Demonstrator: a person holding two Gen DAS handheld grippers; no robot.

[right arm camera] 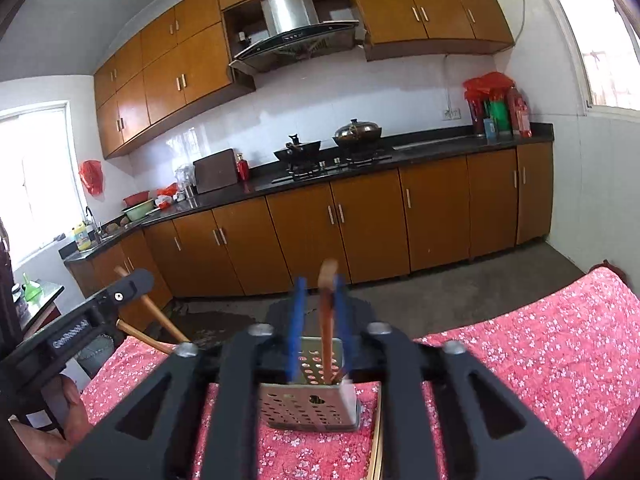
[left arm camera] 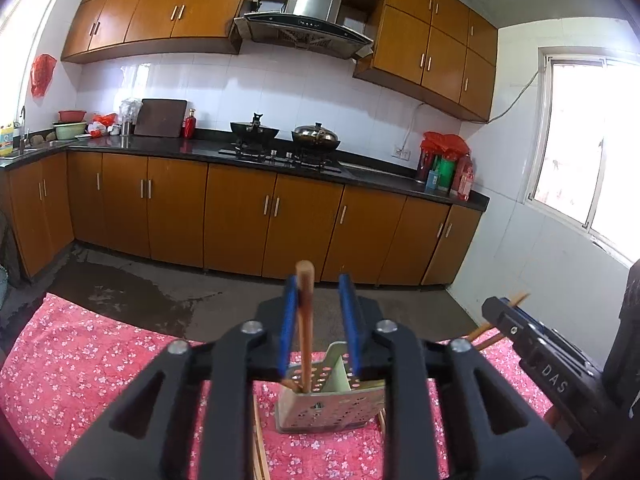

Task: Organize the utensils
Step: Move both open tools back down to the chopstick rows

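Left wrist view: left tongs [left arm camera: 318, 312] spread, wooden chopstick [left arm camera: 306, 332] against one pad, standing in perforated metal holder [left arm camera: 328, 408] on desk [left arm camera: 100, 360]. Right wrist view: right tongs [right arm camera: 320, 320] spread around another chopstick [right arm camera: 327, 328] in the same holder.

Utensil holder [left arm camera: 320, 408]: perforated dull grey metal, matt. Chopstick [left arm camera: 306, 320] standing in it: smooth brown wood. Left hand-held gripper [left arm camera: 320, 320]: matt black plastic, blue rubbery pads [left arm camera: 289, 320], shiny metal screws. Surface [left arm camera: 100, 360] covered in pink floral cloth. Kitchen cabinets [left arm camera: 240, 216]: glossy orange-brown wood. Floor [left arm camera: 160, 280]: rough grey concrete.
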